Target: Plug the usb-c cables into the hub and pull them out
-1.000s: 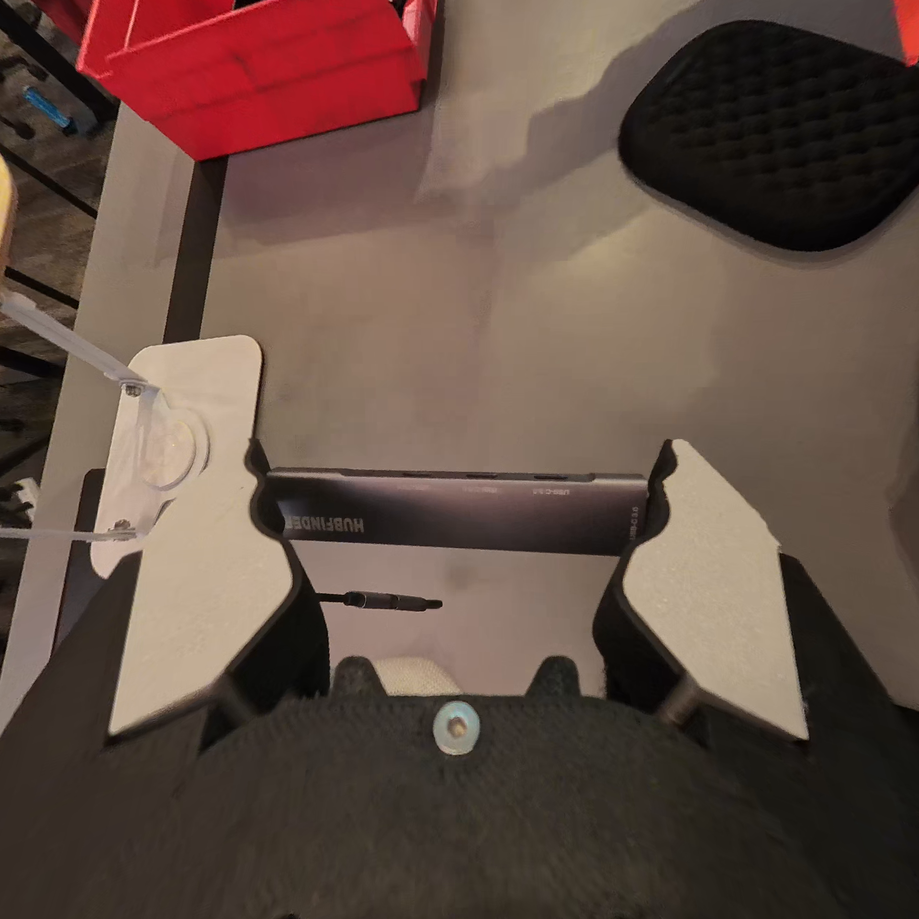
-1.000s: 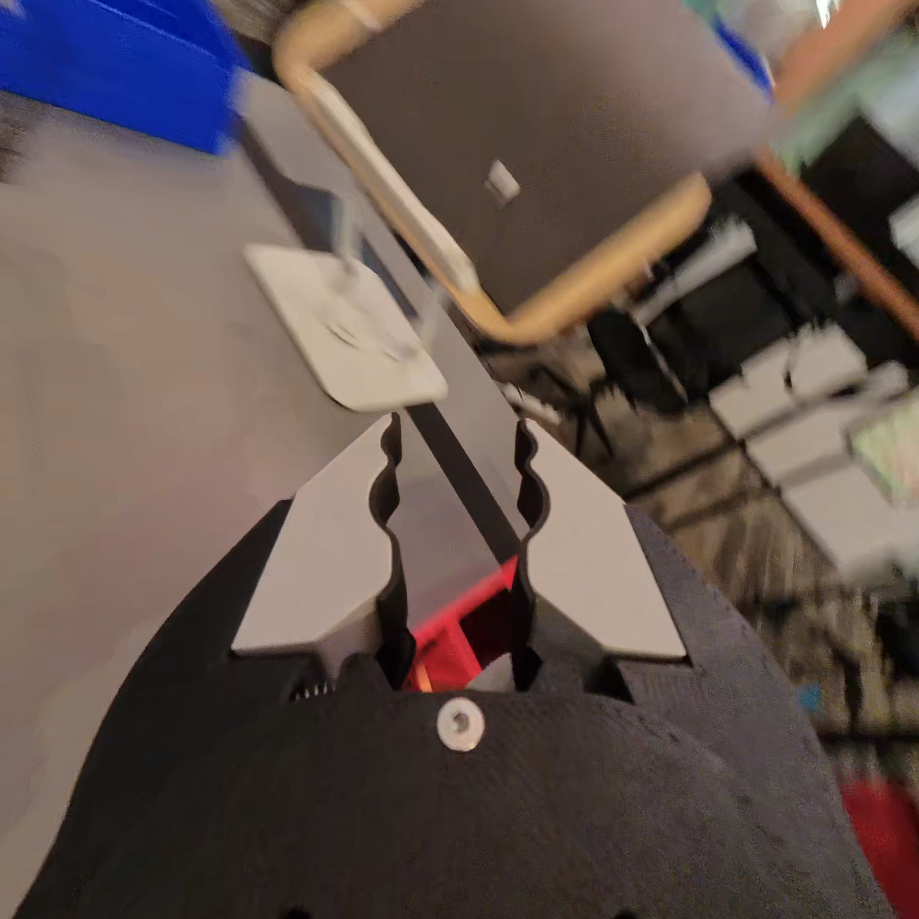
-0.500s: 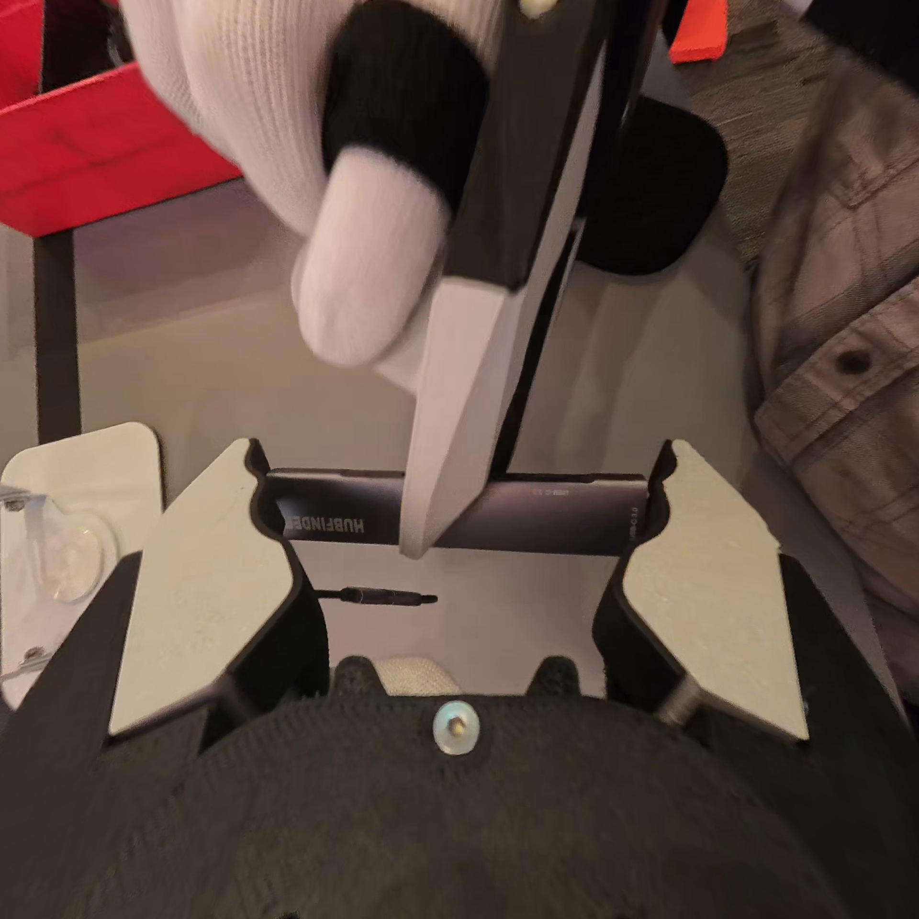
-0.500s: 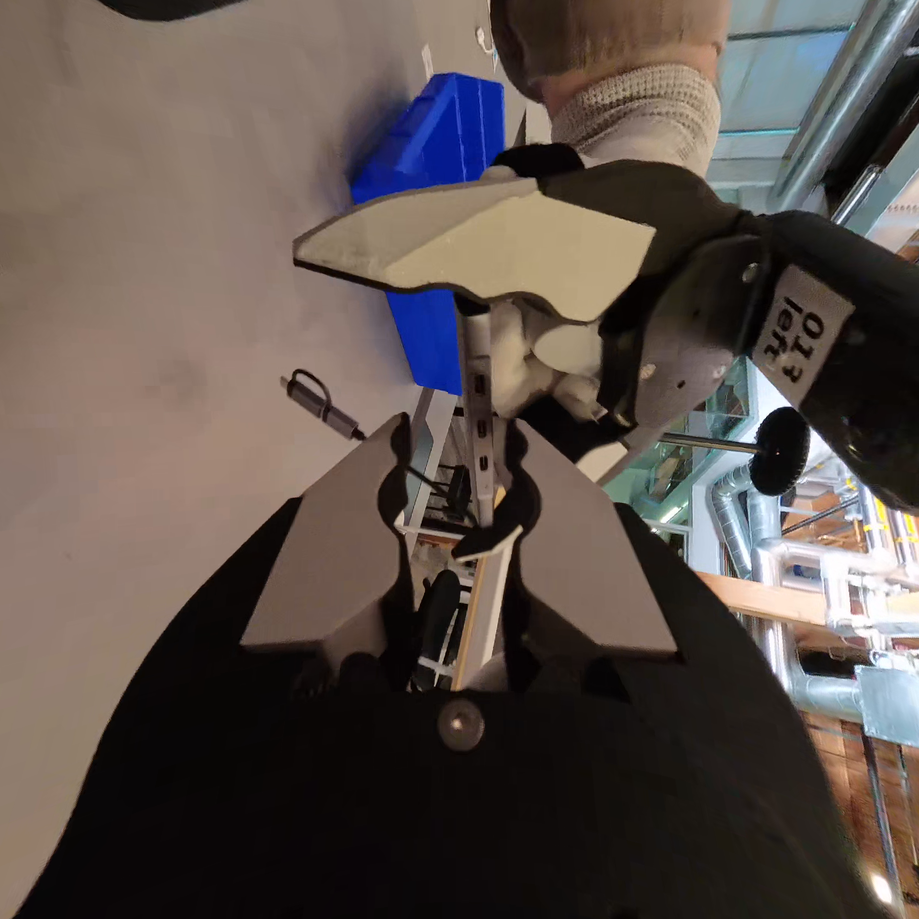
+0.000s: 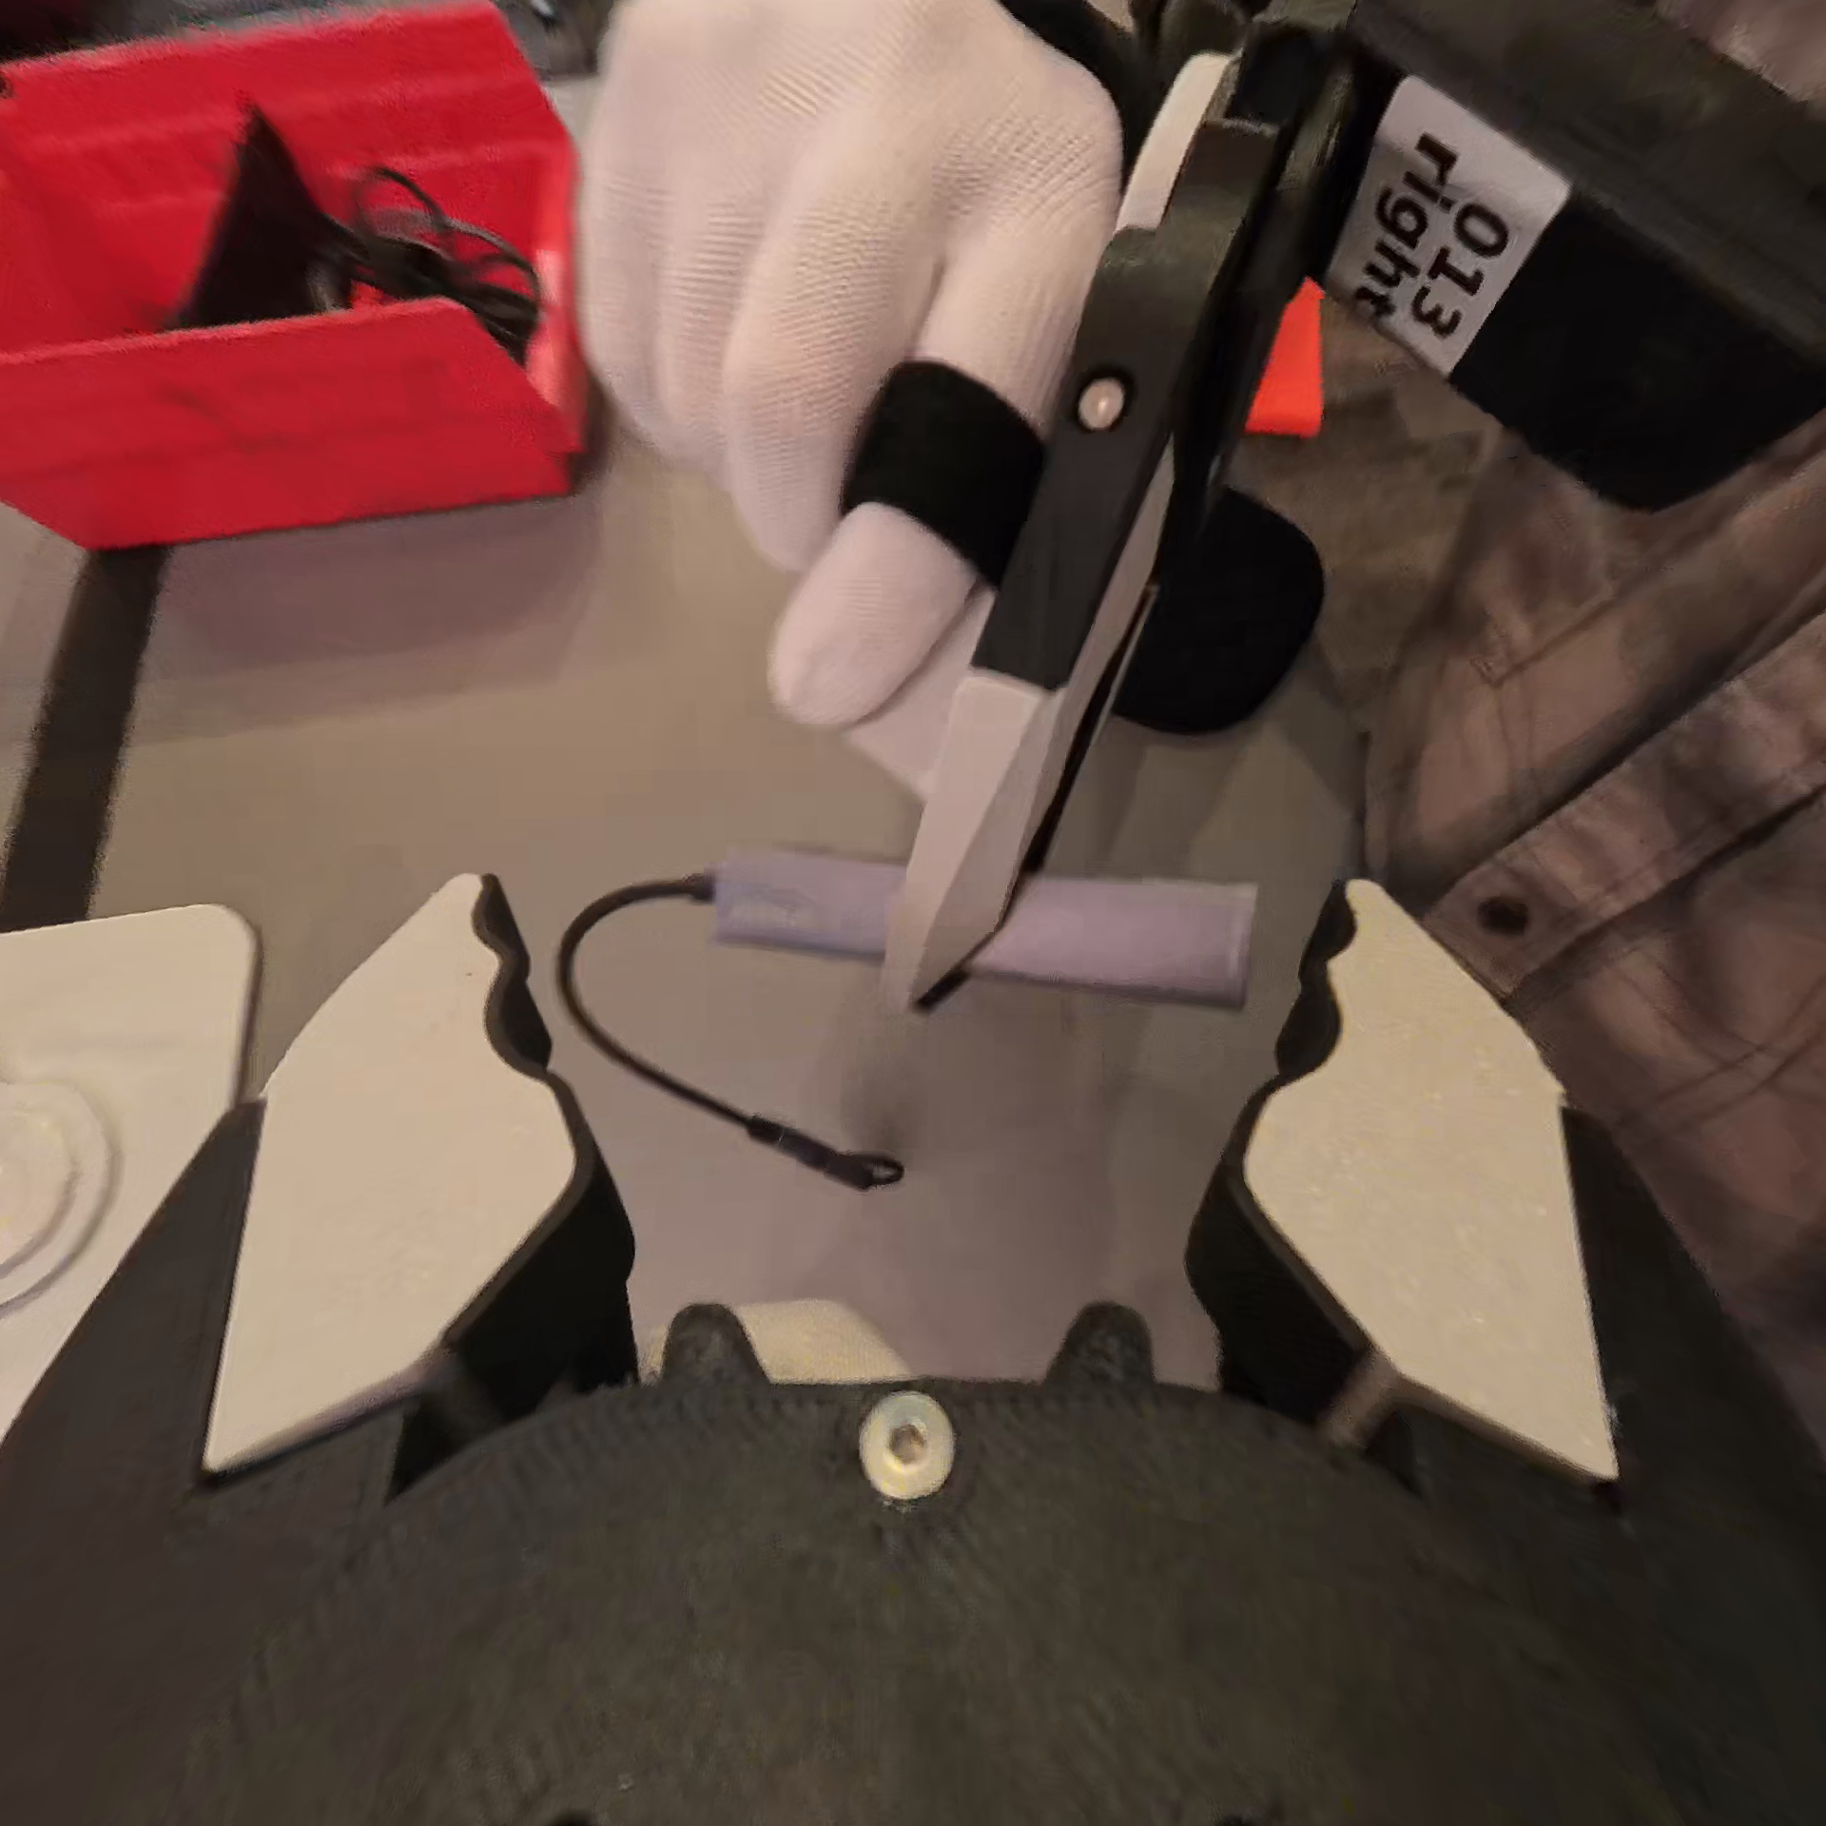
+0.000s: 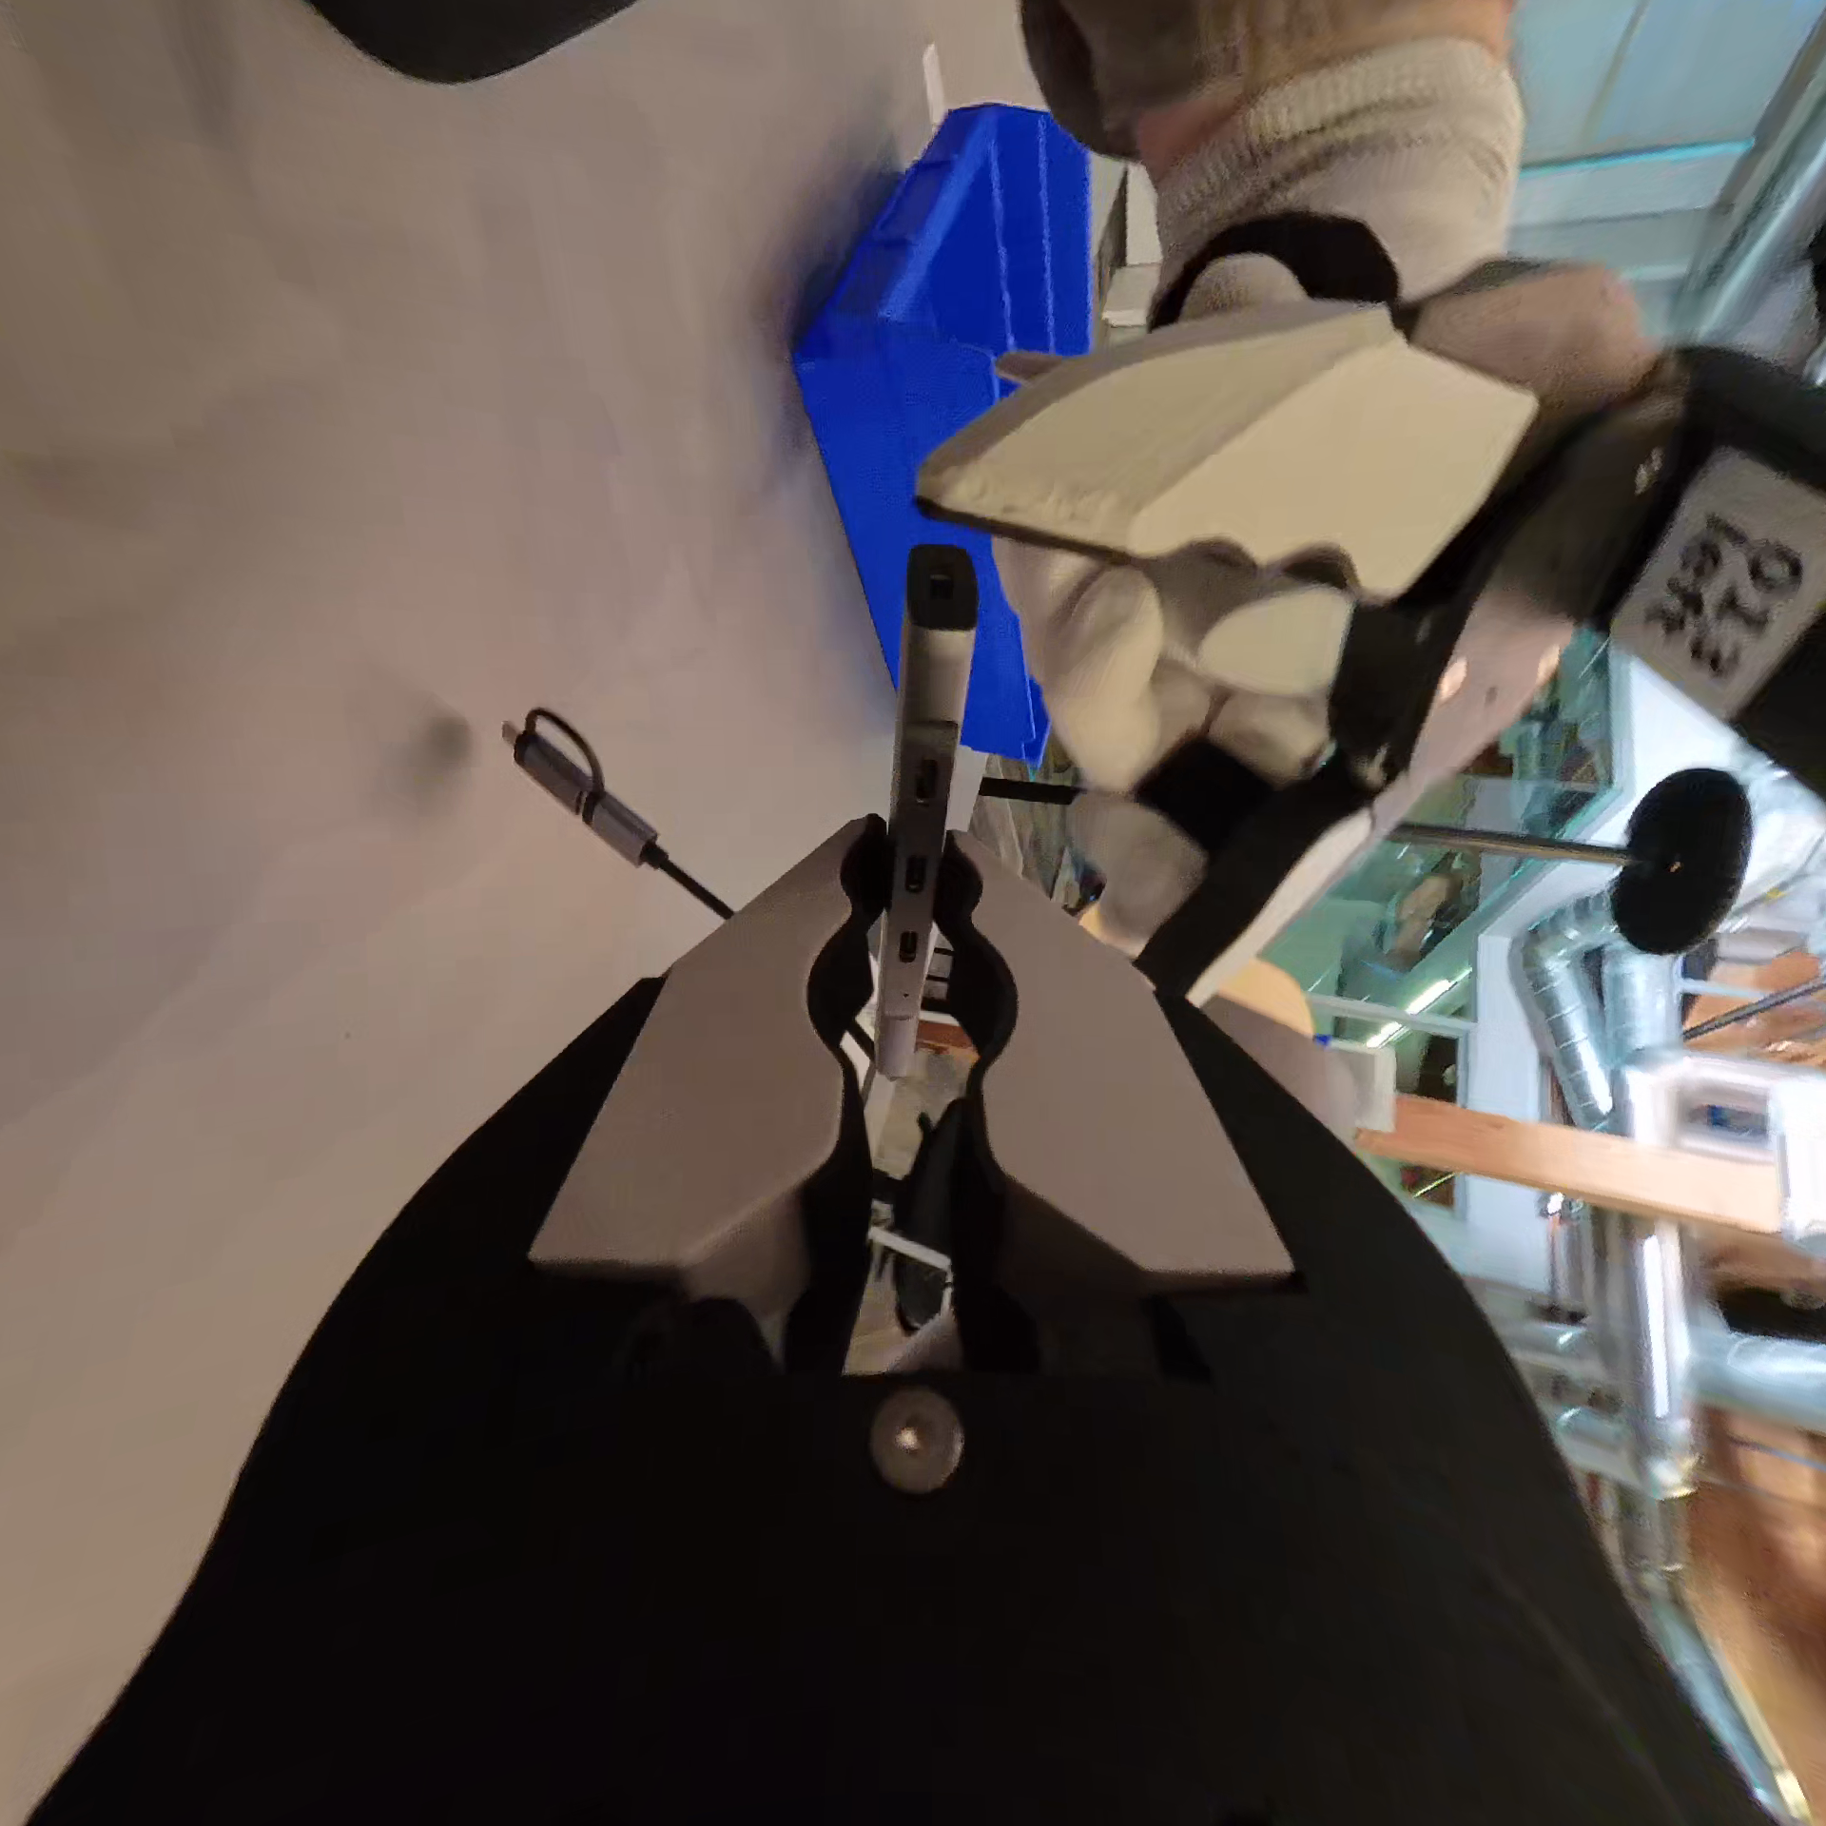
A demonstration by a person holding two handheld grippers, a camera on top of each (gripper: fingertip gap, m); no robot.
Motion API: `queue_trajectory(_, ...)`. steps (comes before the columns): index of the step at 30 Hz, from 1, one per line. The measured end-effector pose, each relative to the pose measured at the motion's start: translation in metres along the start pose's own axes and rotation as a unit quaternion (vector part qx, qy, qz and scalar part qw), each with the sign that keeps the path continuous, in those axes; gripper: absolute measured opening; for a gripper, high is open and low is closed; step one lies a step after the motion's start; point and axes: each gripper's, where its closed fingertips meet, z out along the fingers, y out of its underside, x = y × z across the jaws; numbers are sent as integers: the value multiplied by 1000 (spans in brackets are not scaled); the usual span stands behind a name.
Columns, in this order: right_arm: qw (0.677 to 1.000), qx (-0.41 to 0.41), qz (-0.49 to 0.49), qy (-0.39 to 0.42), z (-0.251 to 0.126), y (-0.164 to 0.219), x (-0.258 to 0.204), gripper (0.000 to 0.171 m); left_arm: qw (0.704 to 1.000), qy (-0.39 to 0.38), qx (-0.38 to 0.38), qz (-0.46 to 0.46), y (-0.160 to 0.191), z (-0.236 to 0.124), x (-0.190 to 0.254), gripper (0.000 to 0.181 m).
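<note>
My right gripper (image 6: 909, 870) has its fingers clamped across the middle of the hub (image 6: 924, 790) — it's up off the tabletop (image 6: 296, 445), ports facing my camera. Left gripper (image 5: 914, 949) is spread wide with nothing in it, hanging just beside the hub. The hub's short cable (image 5: 632, 1028) dangles loose, plug (image 6: 583, 790) free. Red bin (image 5: 277, 296) sits at one tabletop edge, blue bin (image 6: 949, 395) at another.
</note>
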Motion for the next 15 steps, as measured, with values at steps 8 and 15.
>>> queue_trajectory(8,975,-168,111,99,-82,162,72,6,983,-161,62,-69,19,-58,-48,106)
queue_trajectory(15,912,-309,212,164,-173,335,112,7,967,-203,25,-150,85,-32,-52,74)
